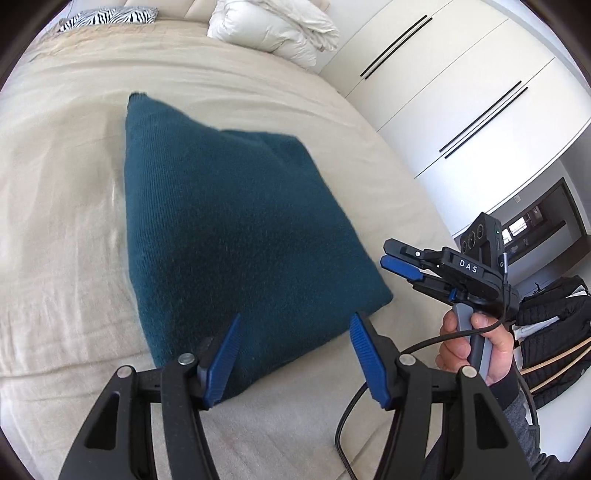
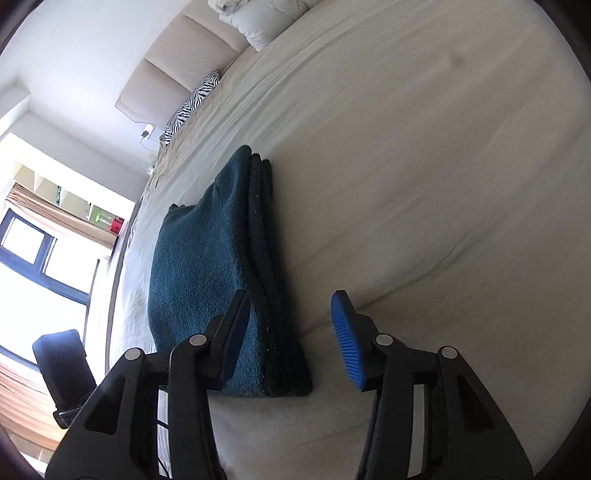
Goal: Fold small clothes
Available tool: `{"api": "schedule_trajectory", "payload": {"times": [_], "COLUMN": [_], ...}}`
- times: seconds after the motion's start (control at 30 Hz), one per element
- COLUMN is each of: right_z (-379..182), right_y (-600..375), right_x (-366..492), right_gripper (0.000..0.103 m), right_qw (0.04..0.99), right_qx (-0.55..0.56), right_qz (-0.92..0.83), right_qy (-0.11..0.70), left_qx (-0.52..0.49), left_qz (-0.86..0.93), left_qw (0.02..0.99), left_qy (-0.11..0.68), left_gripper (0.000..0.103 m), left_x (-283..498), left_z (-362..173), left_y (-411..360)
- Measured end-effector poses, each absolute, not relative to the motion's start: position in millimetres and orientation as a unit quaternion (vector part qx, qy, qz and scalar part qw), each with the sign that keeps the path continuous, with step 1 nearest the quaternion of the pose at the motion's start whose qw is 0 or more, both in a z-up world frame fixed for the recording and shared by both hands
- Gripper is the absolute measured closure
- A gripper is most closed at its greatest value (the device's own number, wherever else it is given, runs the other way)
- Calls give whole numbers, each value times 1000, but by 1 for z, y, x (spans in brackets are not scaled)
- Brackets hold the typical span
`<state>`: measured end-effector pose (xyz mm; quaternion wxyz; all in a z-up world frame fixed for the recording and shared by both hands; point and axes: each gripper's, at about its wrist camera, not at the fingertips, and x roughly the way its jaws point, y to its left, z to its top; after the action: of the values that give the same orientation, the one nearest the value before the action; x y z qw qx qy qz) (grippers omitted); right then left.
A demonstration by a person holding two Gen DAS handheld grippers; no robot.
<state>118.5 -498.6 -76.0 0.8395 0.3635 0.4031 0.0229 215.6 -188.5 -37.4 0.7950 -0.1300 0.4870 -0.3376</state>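
Observation:
A dark teal knitted garment [image 1: 229, 236] lies folded in a thick stack on the beige bed cover [image 1: 66, 221]. My left gripper [image 1: 297, 317] hovers open over the stack's near edge, and neither blue pad touches the cloth. To the right of the stack a hand [image 1: 465, 347] holds my right gripper [image 1: 386, 254], which points left toward it. In the right wrist view the folded garment [image 2: 207, 266] shows its layered side edge. The right gripper [image 2: 291, 295] stands open just above that near corner, with nothing pressed between the pads.
A white duvet bundle [image 1: 273, 29] and a zebra-print pillow [image 1: 110, 16] lie at the head of the bed. White wardrobe doors [image 1: 461, 92] stand to the right, with a black jacket [image 1: 554, 332] below them. A dark chair [image 2: 62, 365] stands by the window [image 2: 33, 258].

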Motion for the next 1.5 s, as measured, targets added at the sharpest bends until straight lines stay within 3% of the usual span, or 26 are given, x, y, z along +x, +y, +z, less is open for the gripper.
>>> {"api": "schedule_trajectory", "payload": {"times": [0.13,0.3,0.57,0.7,0.93,1.03,1.17,1.5], "right_z": [-49,-40,-95,-107,-76,-90,-117,-122], "right_y": [-502,-480,-469,-477,-467,-456,-468,-467], "right_x": [141,206,294,289,250,235,225,216], "right_gripper": [57,57,61,65,60,60,72,72], "right_qw": [840,821,775,773,781,782,776,780], "right_qx": [388,389,406,430,431,402,437,459], "right_qz": [70,144,127,147,184,174,190,202], "right_qy": [373,392,467,443,413,444,413,375], "left_qx": [-139,-176,-136,-126,-100,-85,-73,-55], "left_qz": [-324,-310,-306,-299,-295,-289,-285,-279], "left_qw": [804,788,787,790,805,815,822,832], "left_qy": [480,502,518,520,505,496,488,476], "left_gripper": [39,46,49,56,56,56,56,55], "left_x": [264,335,355,358,356,349,345,343], "left_z": [-29,-46,-74,-81,-81,-80,-81,-82], "left_y": [-184,-189,-215,-212,-220,-225,-228,-230]}}
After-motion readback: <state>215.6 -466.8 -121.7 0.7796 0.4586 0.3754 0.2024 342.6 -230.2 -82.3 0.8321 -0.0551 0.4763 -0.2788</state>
